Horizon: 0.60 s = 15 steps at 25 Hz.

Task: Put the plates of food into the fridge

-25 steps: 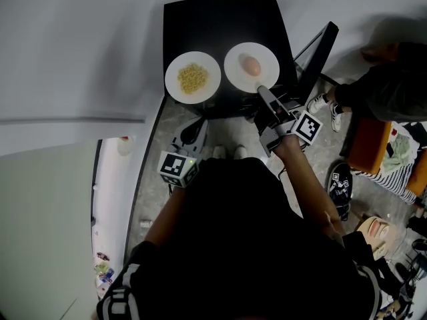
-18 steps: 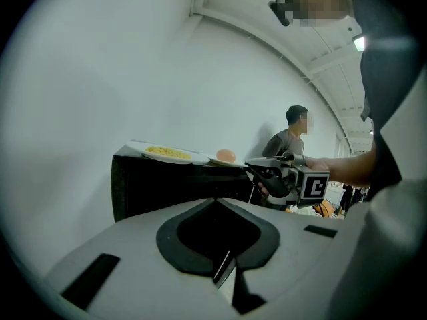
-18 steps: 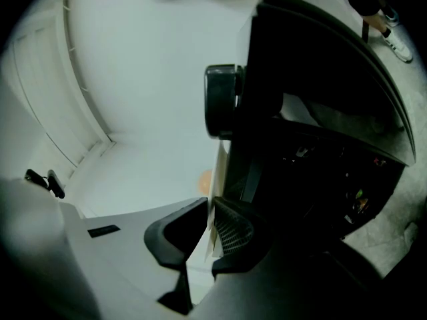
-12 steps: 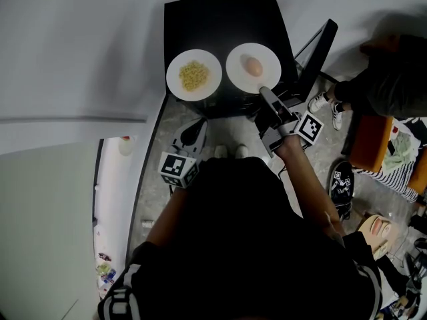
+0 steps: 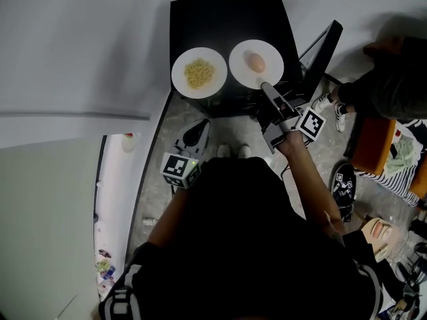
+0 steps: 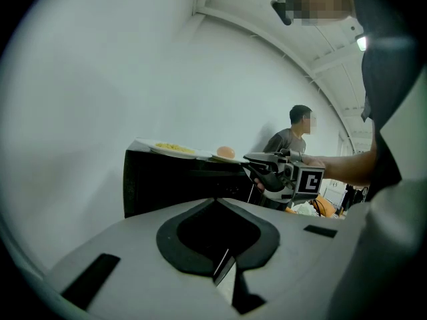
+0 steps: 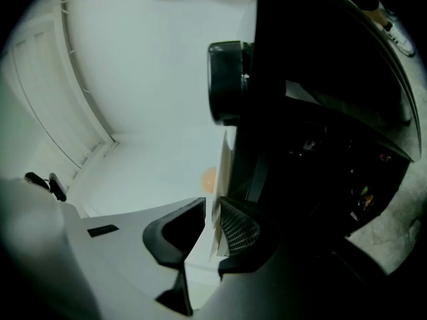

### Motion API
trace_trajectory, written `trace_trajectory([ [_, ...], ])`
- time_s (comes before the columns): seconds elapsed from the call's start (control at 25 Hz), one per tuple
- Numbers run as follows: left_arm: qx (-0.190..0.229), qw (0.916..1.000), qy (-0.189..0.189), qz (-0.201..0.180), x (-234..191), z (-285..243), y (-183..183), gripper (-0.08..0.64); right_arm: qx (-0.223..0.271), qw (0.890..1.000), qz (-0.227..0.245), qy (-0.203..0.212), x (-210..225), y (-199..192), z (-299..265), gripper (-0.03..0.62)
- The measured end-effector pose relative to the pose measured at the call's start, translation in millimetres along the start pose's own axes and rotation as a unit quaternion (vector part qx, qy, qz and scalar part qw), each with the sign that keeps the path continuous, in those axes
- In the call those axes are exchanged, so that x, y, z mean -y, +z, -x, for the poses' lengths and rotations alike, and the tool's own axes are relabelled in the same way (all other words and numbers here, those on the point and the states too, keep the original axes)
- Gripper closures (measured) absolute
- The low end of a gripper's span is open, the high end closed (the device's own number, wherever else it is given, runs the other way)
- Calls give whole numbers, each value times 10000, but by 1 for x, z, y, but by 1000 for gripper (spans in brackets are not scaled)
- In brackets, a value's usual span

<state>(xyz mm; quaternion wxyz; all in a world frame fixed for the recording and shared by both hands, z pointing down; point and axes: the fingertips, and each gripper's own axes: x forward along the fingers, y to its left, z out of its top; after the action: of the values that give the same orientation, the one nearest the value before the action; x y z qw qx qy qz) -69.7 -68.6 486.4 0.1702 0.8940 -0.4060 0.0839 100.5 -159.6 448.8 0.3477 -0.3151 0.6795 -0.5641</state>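
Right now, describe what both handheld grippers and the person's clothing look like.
The left gripper and right gripper both have light grey shells ending in black jaws. Each carries a white cube printed with black square markers. One pad on the right gripper has a fine mesh texture. The person wears a black top.

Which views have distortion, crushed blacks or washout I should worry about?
Head view: heavy fisheye, evenly lit, but the black cabinet and the person's dark top crush to black; noodle plate and egg plate stay readable. Left gripper view: dark vignette, both plates tiny, faces mosaicked. Right gripper view: rolled sideways, right half nearly black, egg plate's rim washes into the white wall.
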Motion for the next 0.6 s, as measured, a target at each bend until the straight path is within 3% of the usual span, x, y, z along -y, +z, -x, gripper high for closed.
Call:
trace_trajectory([
  [0.24, -24, 10000, 63, 11, -4, 4, -1, 537, 45, 9997, -164, -152, 5, -2, 0, 459],
  [0.48, -48, 10000, 2, -27, -1, 0, -2, 537, 84, 9988, -407, -245, 8, -3, 1, 461],
  [0.56, -72, 10000, -11, -1, -1, -2, -3, 537, 56, 9989, -403, -236, 8, -1, 0, 539],
  [0.6, -87, 10000, -7, 20, -2, -3, -5, 537, 37, 9990, -386, -230, 8, 0, 0, 543],
])
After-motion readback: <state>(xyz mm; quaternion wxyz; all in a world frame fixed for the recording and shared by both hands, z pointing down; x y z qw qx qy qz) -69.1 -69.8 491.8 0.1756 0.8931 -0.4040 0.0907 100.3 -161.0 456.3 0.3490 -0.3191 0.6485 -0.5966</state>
